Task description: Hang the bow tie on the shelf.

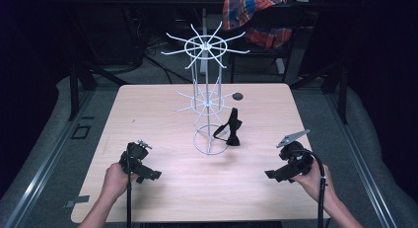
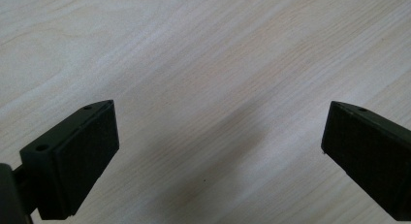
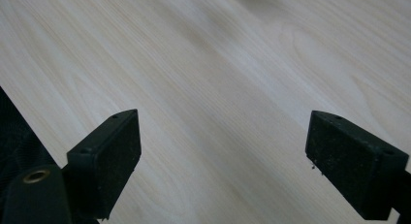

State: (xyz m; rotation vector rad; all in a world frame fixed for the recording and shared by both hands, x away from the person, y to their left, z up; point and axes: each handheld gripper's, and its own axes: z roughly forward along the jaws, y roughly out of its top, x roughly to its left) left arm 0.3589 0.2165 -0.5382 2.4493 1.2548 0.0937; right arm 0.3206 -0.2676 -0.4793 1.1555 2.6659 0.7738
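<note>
Both tools idle at the near edge of the bench (image 1: 148, 104): the left hand-held gripper (image 1: 154, 175) and right hand-held gripper (image 1: 269, 173) are spread and empty. The black bow tie (image 1: 232, 128) hangs on the white wire rack (image 1: 209, 104), mid-bench. Judging by this, reaching for the tie comes next.

No text, label, brand, number or sign can be read on the table (image 1: 148, 104), the wire rack (image 1: 207, 97) or anything else pictured.
</note>
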